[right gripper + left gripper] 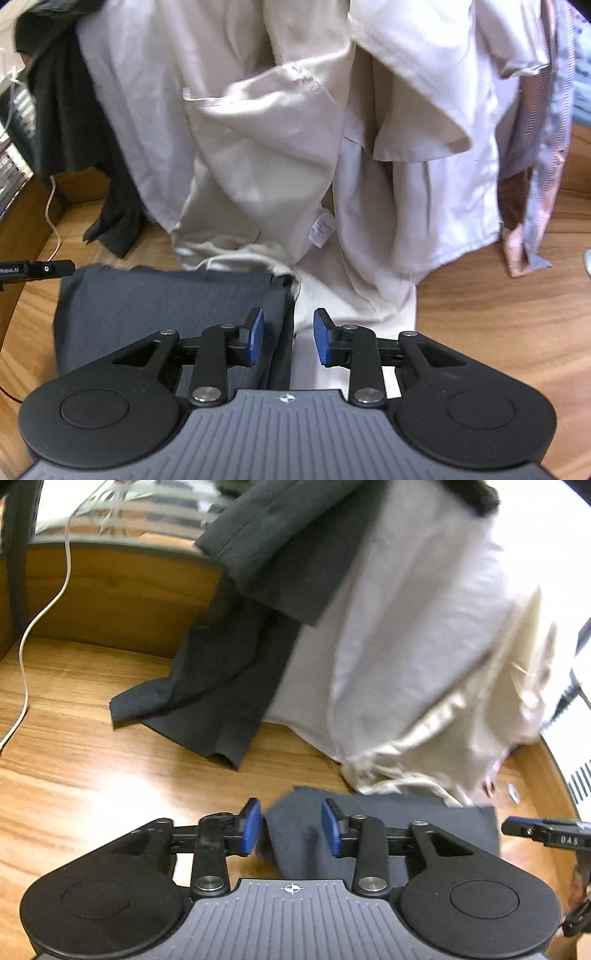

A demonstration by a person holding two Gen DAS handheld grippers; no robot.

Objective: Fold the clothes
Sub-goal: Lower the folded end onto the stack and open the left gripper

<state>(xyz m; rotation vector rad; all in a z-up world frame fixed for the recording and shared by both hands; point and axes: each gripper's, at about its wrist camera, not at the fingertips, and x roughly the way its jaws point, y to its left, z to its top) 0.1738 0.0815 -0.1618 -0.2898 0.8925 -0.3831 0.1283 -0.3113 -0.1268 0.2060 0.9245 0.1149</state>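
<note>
On the tabletop (pixel 74 775), both tools, left (pixel 291 827) and right (pixel 284 338), stand open over the folded grey cloth (pixel 166 306), gripping nothing.

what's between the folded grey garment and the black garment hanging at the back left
Bare wooden tabletop, seen in the left wrist view: nothing lies on it between the folded grey garment and the black garment.

The heap of pale garments (pixel 295 129) runs off the top edge of both views, motion-blurred in the left wrist view, so no single piece can be told apart. The folded grey cloth (pixel 166 306) is partly hidden under the right tongs (pixel 288 338). The care label's (pixel 322 230) print is too small to read. The white cable (pixel 44 613) leaves the left edge.
</note>
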